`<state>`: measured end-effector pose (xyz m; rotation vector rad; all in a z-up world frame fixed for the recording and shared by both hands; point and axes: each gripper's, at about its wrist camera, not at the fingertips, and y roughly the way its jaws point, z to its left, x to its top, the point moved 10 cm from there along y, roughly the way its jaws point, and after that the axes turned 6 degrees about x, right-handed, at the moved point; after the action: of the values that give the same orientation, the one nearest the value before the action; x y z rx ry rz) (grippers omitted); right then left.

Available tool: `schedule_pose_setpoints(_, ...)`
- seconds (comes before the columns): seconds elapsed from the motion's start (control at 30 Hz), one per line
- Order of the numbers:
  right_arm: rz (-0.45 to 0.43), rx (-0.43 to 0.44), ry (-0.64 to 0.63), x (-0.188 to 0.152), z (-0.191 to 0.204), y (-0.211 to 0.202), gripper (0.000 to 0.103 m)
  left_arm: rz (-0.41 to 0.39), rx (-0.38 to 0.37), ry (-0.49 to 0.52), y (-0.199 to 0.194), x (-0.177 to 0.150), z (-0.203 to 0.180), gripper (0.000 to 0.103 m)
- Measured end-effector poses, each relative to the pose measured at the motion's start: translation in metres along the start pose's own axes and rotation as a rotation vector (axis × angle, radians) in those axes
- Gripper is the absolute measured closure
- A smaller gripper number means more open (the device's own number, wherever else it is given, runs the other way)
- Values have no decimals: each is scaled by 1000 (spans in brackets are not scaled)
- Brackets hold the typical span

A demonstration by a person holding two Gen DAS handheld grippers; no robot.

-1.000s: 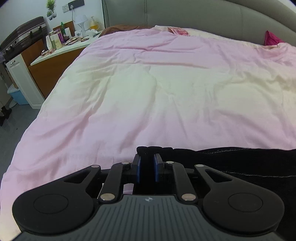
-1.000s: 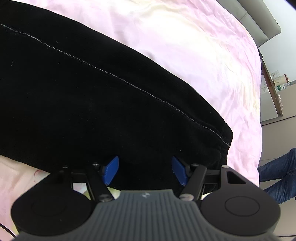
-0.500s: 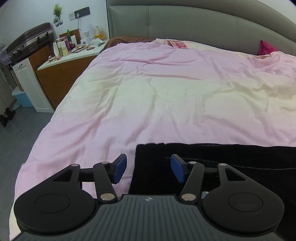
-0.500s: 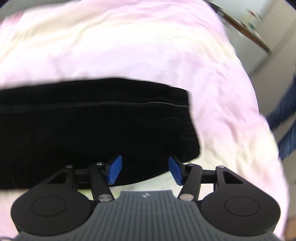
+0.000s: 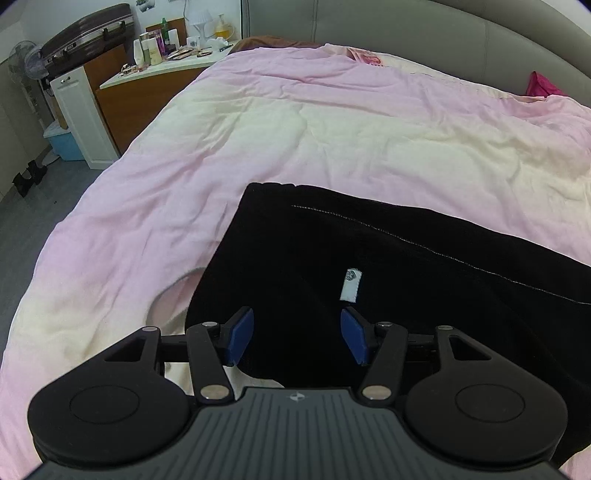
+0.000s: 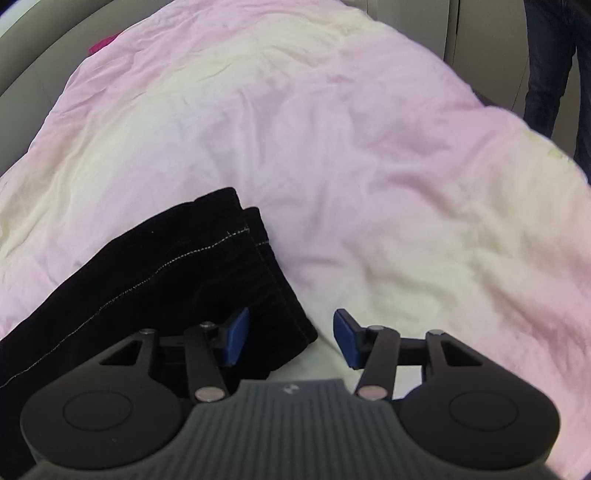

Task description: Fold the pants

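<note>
Black pants (image 5: 369, 266) lie flat on the pink duvet (image 5: 295, 129), with a white label (image 5: 350, 283) showing near the waist. My left gripper (image 5: 297, 341) hovers over the waist end, open, blue pads apart with nothing pinched. In the right wrist view the leg hems (image 6: 229, 254) lie doubled, pale stitching running along the seam. My right gripper (image 6: 291, 341) sits over the hem's corner; its jaws are closing, the fabric corner lies between them and the pads do not press it.
A grey padded headboard (image 5: 406, 33) backs the bed. A nightstand with bottles (image 5: 159, 59), a white cabinet (image 5: 79, 114) and a blue bin (image 5: 61, 142) stand at the left. A person's legs in jeans (image 6: 554, 66) stand beyond the bed's far right corner.
The left gripper let go of the waistband, opened and drew back, so more of the pants shows. The right gripper rolled and slid along the leg to the hem end, narrowing slightly.
</note>
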<state>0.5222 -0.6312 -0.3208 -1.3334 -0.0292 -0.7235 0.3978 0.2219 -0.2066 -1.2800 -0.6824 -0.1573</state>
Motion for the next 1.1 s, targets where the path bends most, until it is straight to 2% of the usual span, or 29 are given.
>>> schedule_pose_setpoints(0.07, 36, 57, 34, -5, -3, 14, 54, 15, -5, -13, -1, -8, -8, 39)
schedule_pose_setpoints(0.13, 74, 91, 81, -12, -4, 27, 43, 28, -3, -25, 0, -15, -13, 38)
schedule_pose_setpoints(0.23, 104, 121, 150, -19, -8, 46, 42, 44, -4, -45, 0, -24, -20, 39)
schedule_pose_setpoints(0.3, 99, 135, 186, -21, -10, 52, 45, 56, -9, -65, 0, -29, -23, 39)
schedule_pose_setpoints(0.37, 70, 112, 203, -18, -9, 47, 61, 67, -12, -79, 0, -35, -24, 39)
schedule_pose_setpoints(0.43, -2, 94, 184, -3, -2, 29, 71, 68, -11, -94, -2, -40, -24, 39)
schedule_pose_setpoints(0.5, -64, 88, 133, 11, 4, 14, 74, 65, -20, -119, -6, -46, -24, 39)
schedule_pose_setpoints(0.63, -7, 17, 106, 5, 1, 32, 74, 56, -75, -138, -23, -62, -31, 39)
schedule_pose_setpoints(0.7, -6, 4, 81, 2, 3, 36, 70, 44, -95, -93, -36, -71, -39, 39)
schedule_pose_setpoints(0.77, -11, -23, 15, 5, 7, 31, 60, 30, -121, -19, -48, -81, -52, 39)
schedule_pose_setpoints(0.97, -47, -89, -307, -6, 38, -15, 56, 54, -269, 151, -69, -124, -106, 38)
schedule_pose_setpoints(1.03, -54, -74, -381, -17, 55, -25, 55, 55, -300, 227, -72, -144, -125, 38)
schedule_pose_setpoints(1.1, -55, -35, -433, -31, 76, -31, 55, 43, -290, 312, -73, -164, -143, 36)
